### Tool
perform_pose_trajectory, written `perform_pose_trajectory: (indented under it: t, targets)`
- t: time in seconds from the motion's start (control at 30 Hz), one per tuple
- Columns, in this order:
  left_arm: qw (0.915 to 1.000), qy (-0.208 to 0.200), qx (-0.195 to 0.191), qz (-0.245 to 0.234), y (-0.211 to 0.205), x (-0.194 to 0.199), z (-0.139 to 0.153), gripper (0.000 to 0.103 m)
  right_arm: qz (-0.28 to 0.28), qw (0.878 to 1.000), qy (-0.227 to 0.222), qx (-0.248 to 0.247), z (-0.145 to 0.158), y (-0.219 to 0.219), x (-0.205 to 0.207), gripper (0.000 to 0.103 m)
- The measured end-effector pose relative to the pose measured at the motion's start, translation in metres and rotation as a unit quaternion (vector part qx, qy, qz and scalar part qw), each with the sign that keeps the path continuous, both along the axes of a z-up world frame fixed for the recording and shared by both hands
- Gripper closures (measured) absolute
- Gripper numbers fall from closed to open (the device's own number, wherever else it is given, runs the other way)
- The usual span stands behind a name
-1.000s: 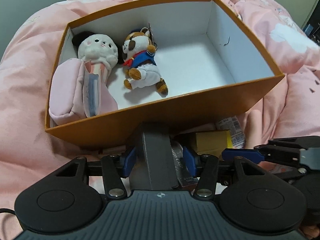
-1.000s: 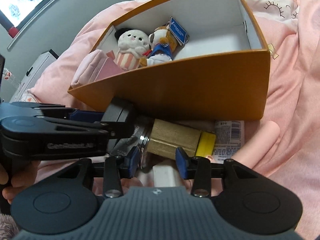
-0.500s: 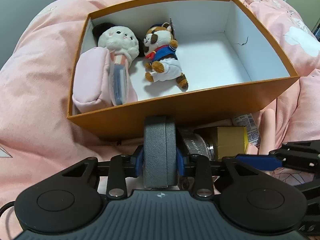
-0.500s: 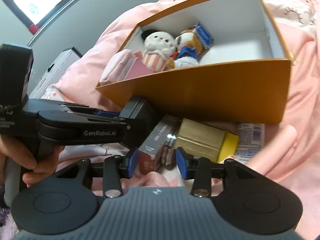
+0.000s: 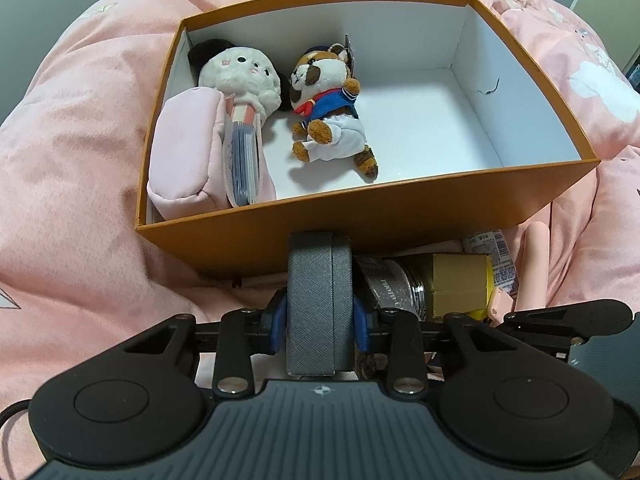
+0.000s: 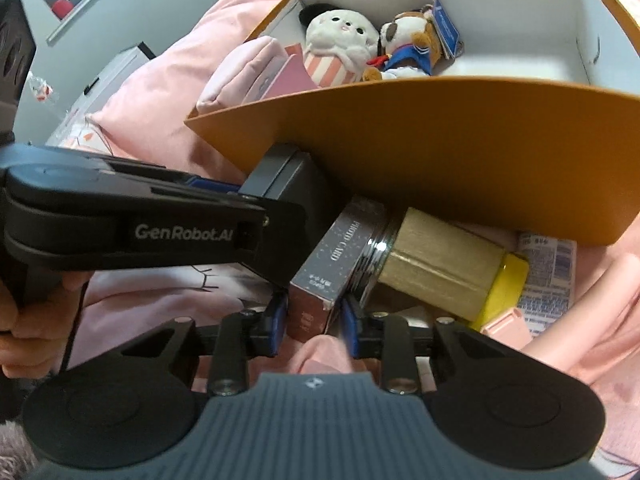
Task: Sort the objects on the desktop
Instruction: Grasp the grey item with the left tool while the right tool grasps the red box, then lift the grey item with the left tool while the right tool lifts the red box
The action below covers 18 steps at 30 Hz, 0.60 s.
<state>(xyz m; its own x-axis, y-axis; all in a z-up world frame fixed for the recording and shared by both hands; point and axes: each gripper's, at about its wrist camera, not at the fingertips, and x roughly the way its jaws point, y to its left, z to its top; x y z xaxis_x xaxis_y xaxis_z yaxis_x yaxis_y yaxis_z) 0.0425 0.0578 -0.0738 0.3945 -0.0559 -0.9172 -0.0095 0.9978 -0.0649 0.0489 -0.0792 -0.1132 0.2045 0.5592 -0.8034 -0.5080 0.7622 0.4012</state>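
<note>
An orange box (image 5: 400, 224) with a white inside sits on a pink bedspread. It holds a pink pouch (image 5: 184, 160), a white plush (image 5: 240, 76) and a sailor plush (image 5: 328, 116). My left gripper (image 5: 319, 316) is shut on a dark grey case (image 5: 318, 304), held in front of the box's near wall. In the right wrist view my right gripper (image 6: 314, 322) is shut on a brown photo-card box (image 6: 336, 256), with the left gripper's body (image 6: 160, 228) and the grey case (image 6: 288, 184) to its left.
Loose items lie against the box's near wall: a gold block with a yellow end (image 6: 444, 268), a metal-rimmed jar (image 6: 372, 256), a printed packet (image 6: 548, 272), a small pink piece (image 6: 506, 322) and a pink tube (image 5: 534, 264). The orange box's right half (image 5: 440, 120) is bare.
The left gripper lifted the grey case upright and shifted left, so the box sits further right in its view. The right gripper moved onto the photo-card box and closed on it.
</note>
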Motion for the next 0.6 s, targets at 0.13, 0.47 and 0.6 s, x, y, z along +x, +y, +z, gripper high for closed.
perform_pose_trajectory:
  t: [0.13,0.47,0.6]
  targets:
    - [0.9999,-0.001,-0.006,0.008,0.002,-0.002,0.002,0.065,-0.018,1.000,-0.006,0.013,0.007,-0.010,-0.001,0.075]
    - [0.9998,0.007,-0.018,0.005,0.005,-0.011,0.016,0.066,-0.010,0.999,0.015,0.050,0.035,-0.039,-0.011,0.076]
    - [0.9999,0.012,-0.009,-0.005,0.002,-0.014,0.016,0.066,-0.032,0.998,0.033,0.051,0.028,-0.046,-0.005,0.077]
